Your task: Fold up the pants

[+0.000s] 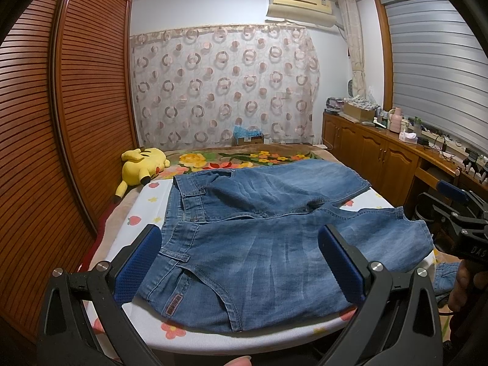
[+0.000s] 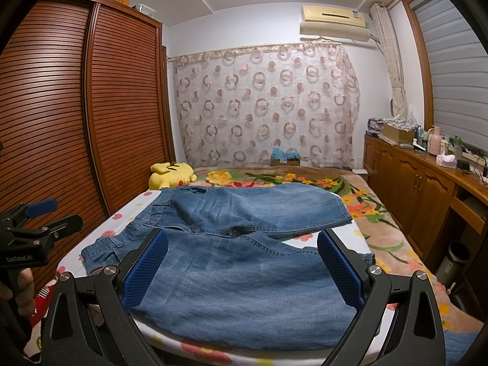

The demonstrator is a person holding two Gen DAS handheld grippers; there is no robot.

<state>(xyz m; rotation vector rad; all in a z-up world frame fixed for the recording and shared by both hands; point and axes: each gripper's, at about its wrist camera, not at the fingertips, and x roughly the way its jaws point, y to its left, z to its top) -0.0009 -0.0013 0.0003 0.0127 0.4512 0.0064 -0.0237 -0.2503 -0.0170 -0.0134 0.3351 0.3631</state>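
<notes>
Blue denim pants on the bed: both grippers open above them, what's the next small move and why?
Probably lower both grippers onto the near edge of the blue denim pants. They lie spread flat, unfolded, waistband left, legs running right. The left gripper hovers open near the waistband, the right gripper open over the near leg; neither holds fabric.

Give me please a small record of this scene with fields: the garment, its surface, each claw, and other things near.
garment: blue denim pants, spread flat, not yet folded, waistband toward the left
surface: white fruit-print board lying on the bed
left claw: open, empty, over the waist and pocket end
right claw: open, empty, over the near leg
far leg: lies flat beyond the near one; its hem reaches the board's right edge
nearby: yellow plush toy at the far left of the bed; floral blanket under the board
</notes>
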